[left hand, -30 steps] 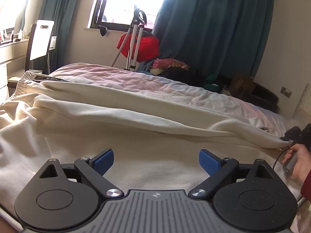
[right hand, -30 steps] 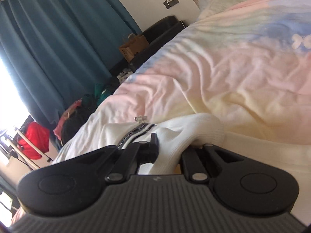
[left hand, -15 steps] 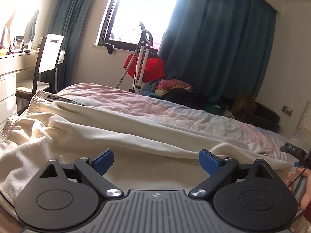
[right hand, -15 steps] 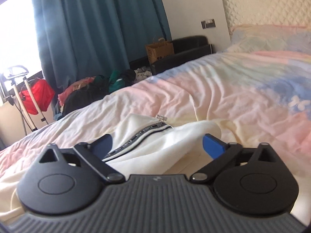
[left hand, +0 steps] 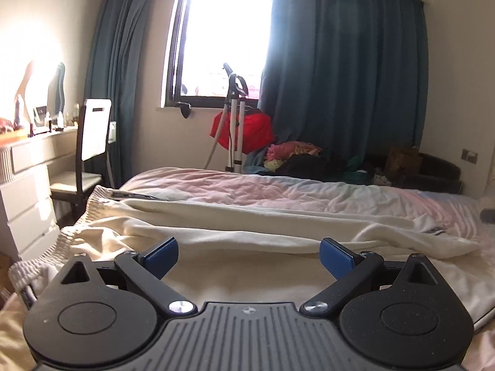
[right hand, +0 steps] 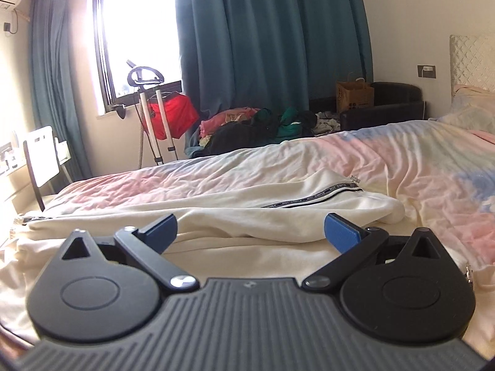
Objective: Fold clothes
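Lying stretched lengthwise across the near side of the bed: cream trousers, one long fold running from the ribbed waistband at the left to the leg ends at the right. Showing along the upper leg in the right wrist view: a black-and-white printed stripe, ending at a small metal zip pull. Resting rounded and doubled over at the far right, the leg end, touching the pastel pink, blue and yellow bedcover.

Hovering above the cream cloth near the waistband end: left gripper, blue pads standing wide apart, gripping nothing, only flat fabric showing in the gap. Hovering nearer the leg end: right gripper, blue pads likewise spread to their widest, holding nothing, the folded edge of the trousers lying beyond and below the fingertips and not touching them. Pointing slightly downward across the bed toward the window wall, both grippers.

Standing behind the bed: a bright window flanked by teal curtains, a garment steamer with a red garment hanging on it, and a heap of mixed clothes on the floor. Sitting further right against the wall: a brown paper bag on a dark low seat. Standing at the left edge: a white-backed chair by a pale dresser.
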A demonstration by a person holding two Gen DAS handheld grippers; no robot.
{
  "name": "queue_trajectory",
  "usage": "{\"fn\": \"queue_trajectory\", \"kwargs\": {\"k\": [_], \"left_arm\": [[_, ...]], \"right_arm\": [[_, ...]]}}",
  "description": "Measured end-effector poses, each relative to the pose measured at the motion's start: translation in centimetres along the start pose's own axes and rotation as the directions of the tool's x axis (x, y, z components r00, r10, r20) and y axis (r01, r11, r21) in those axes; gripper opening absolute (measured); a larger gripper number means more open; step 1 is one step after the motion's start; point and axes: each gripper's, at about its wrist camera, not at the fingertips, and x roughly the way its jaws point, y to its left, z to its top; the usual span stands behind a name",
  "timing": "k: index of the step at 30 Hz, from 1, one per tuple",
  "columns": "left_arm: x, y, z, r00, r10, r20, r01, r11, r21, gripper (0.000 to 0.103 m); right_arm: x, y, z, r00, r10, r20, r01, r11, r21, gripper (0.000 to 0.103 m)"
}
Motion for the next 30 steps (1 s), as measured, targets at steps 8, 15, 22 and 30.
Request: {"fn": "queue_trajectory", "kwargs": {"k": [8, 15, 22, 30], "left_arm": [[-1.4, 7.0, 1.0, 0.988, 0.065, -0.143, -0.088, 0.984, -0.156, 0.099], [-0.8, 18.7, -1.8, 0.927, 0.015, -0.376, -0.252, 0.767, -0.591, 0.098], [1.2, 24.7, -5.7, 0.892, -0.039, -0.45, -0.379, 0.48, -0.791, 0.09], [4.1, 25.6, -5.3, 0.928, -0.081, -0.364, -0.27, 0.528, -0.805, 0.068]], "right_arm": [[-0.3, -0.4, 0.0, 1.0, -0.027, -0.002, 0.027, 1.0, 0.002, 0.103], [-0.4, -1.5, -0.3, 0.999, -0.011, -0.037, 0.013, 0.999, 0.04, 0.103], [0.3, -3.0, -0.4, 0.996, -0.043, -0.077, 0.05, 0.995, 0.091, 0.103], [1.1, -9.9, -0.5, 0.984, -0.128, -0.125, 0.163, 0.925, 0.344, 0.103]]}}
